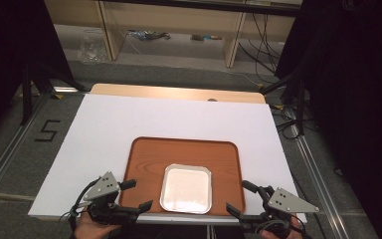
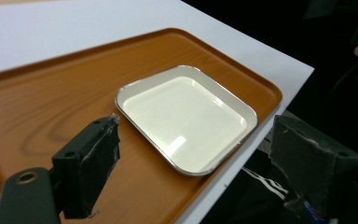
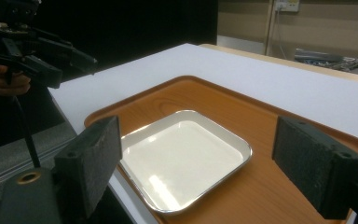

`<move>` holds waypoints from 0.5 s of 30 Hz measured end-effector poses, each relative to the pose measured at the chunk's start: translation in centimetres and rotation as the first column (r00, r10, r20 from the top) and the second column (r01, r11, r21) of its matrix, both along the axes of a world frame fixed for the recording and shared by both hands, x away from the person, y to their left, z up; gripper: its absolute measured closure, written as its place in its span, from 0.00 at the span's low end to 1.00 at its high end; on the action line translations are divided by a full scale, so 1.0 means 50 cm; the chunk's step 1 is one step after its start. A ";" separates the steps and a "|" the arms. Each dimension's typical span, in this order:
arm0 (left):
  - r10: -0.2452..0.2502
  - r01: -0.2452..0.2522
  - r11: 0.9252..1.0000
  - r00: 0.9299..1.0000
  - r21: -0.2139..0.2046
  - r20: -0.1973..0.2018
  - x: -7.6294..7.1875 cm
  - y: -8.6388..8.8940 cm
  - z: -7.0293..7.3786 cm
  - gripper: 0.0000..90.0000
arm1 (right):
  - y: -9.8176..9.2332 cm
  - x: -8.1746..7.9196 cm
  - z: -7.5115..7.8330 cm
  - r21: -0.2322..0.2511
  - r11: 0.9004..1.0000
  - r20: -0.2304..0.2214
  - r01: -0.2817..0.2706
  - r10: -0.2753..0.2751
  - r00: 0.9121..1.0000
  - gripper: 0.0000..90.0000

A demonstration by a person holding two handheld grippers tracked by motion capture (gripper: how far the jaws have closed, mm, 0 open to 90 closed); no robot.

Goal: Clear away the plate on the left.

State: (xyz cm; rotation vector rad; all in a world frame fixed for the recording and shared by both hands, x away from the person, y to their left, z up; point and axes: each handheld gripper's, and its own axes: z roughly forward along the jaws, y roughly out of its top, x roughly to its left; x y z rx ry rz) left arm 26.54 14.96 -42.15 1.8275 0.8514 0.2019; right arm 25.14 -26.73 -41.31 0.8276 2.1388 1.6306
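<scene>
Flanking the metal dish (image 1: 186,188) on the wooden tray (image 1: 144,154), left gripper (image 1: 135,194) and right gripper (image 1: 241,198) both hover wide apart, gripping nothing.

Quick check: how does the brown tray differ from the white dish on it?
The brown tray is wood-grained, while the white dish is glossy white with a silvery rim. The tray is larger and wider; the dish is smaller and nearly square. The tray lies on the table; the dish lies inside the tray. Both are shallow, round-cornered and empty.
</scene>
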 end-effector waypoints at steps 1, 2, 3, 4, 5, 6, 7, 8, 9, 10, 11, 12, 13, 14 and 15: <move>-0.024 0.024 1.000 1.000 0.004 0.013 0.002 0.002 0.000 0.18 | 0.000 0.000 0.000 0.000 1.000 0.000 0.000 0.000 1.000 0.19; -0.009 0.009 1.000 1.000 -0.011 -0.011 -0.002 0.000 -0.001 0.18 | 0.000 0.000 0.000 0.001 1.000 0.000 -0.001 0.001 1.000 0.19; -0.003 0.002 1.000 1.000 -0.011 -0.023 -0.007 -0.001 0.001 0.18 | 0.000 0.000 0.000 0.000 1.000 0.001 -0.001 0.001 1.000 0.19; -0.013 0.013 1.000 1.000 -0.010 -0.021 -0.008 0.000 0.001 0.18 | 0.000 0.000 0.000 0.000 1.000 0.001 -0.001 0.001 1.000 0.19; -0.010 0.010 1.000 1.000 -0.007 -0.022 -0.010 0.001 0.003 0.18 | 0.000 0.000 0.000 0.001 1.000 0.000 -0.001 0.001 1.000 0.19; -0.036 0.036 0.999 0.999 -0.017 -0.005 -0.009 0.000 0.003 0.18 | 0.000 0.000 0.000 0.001 1.000 0.001 -0.001 0.001 1.000 0.19; -0.046 0.046 0.999 0.999 -0.019 0.007 -0.009 0.000 0.003 0.18 | 0.000 0.000 0.000 0.002 1.000 0.000 -0.001 0.001 1.000 0.19; -0.031 0.031 0.999 1.000 -0.007 0.003 -0.013 0.001 0.005 0.18 | 0.000 0.000 0.000 0.002 1.000 0.000 -0.001 0.001 1.000 0.19; -0.038 0.038 0.999 0.999 -0.007 0.011 -0.013 0.002 0.006 0.18 | 0.001 0.001 0.000 0.002 1.000 0.002 0.000 0.000 1.000 0.19; -0.028 0.028 1.000 1.000 -0.002 0.010 -0.016 0.002 0.007 0.18 | 0.000 0.001 0.000 0.002 1.000 0.001 -0.002 0.002 1.000 0.19; -0.016 0.016 1.000 1.000 -0.005 0.001 -0.019 0.002 0.007 0.18 | 0.001 0.000 0.000 0.001 1.000 0.000 -0.002 0.002 1.000 0.19; -0.036 0.036 0.999 0.999 -0.003 0.018 -0.017 0.003 0.007 0.18 | 0.001 0.000 0.000 0.001 1.000 0.000 -0.004 0.004 1.000 0.19; -0.025 0.025 1.000 1.000 0.013 0.015 -0.020 0.004 0.008 0.18 | 0.000 0.000 0.000 0.001 1.000 0.000 -0.001 0.001 1.000 0.19; 0.007 -0.007 1.000 1.000 0.005 -0.026 -0.027 0.003 0.008 0.18 | 0.000 0.000 0.000 0.001 1.000 0.000 0.000 0.000 1.000 0.19; 0.013 -0.013 1.000 0.999 0.000 -0.031 -0.028 0.004 0.007 0.18 | 0.000 0.000 0.000 0.001 1.000 0.000 -0.001 0.001 1.000 0.19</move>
